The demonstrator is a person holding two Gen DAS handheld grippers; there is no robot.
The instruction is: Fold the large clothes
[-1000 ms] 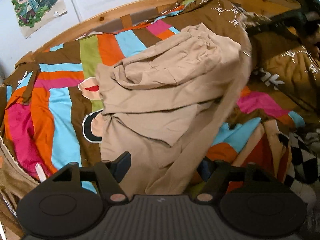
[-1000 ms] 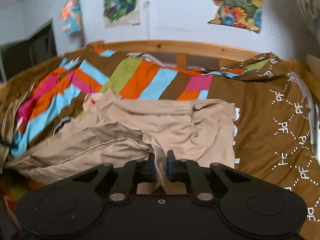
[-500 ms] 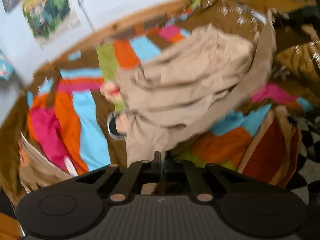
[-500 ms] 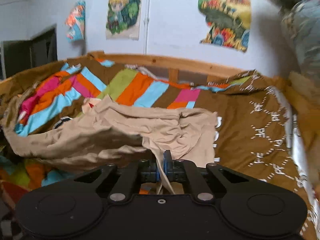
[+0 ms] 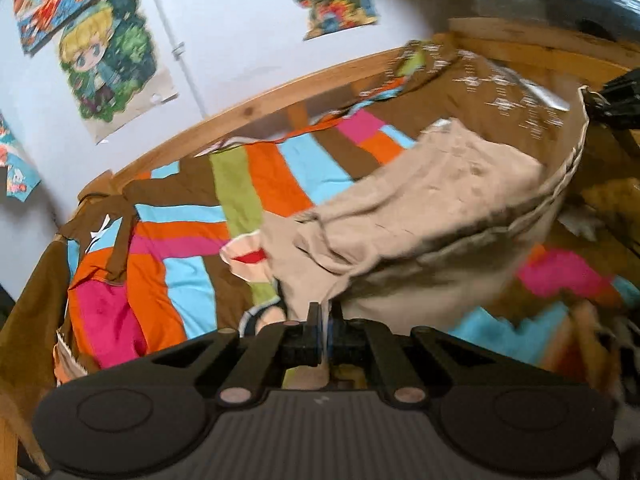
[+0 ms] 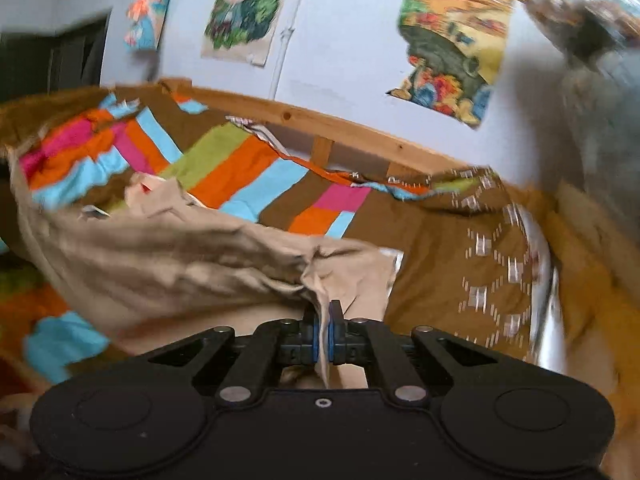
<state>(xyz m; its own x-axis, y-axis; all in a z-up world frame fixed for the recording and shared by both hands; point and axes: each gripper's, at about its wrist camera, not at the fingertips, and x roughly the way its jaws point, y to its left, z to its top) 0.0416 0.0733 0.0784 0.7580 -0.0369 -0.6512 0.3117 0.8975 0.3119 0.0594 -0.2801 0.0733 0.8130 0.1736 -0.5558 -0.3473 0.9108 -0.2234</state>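
Both grippers are clamped on the beige garment: the left gripper pinches an edge low at 6 o'clock in its view, and the right gripper pinches another edge the same way, cloth running down between its closed jaws. The garment hangs stretched between the two, sagging in the middle above the striped bedspread, with its far part toward 12 o'clock resting on the bed. From the left view the right gripper shows at 2 o'clock, holding the cloth's far corner. No fold is visible yet; the cloth is bunched and creased, so I judge the task to be at its start. What is left is spreading it flat and then making the folds.
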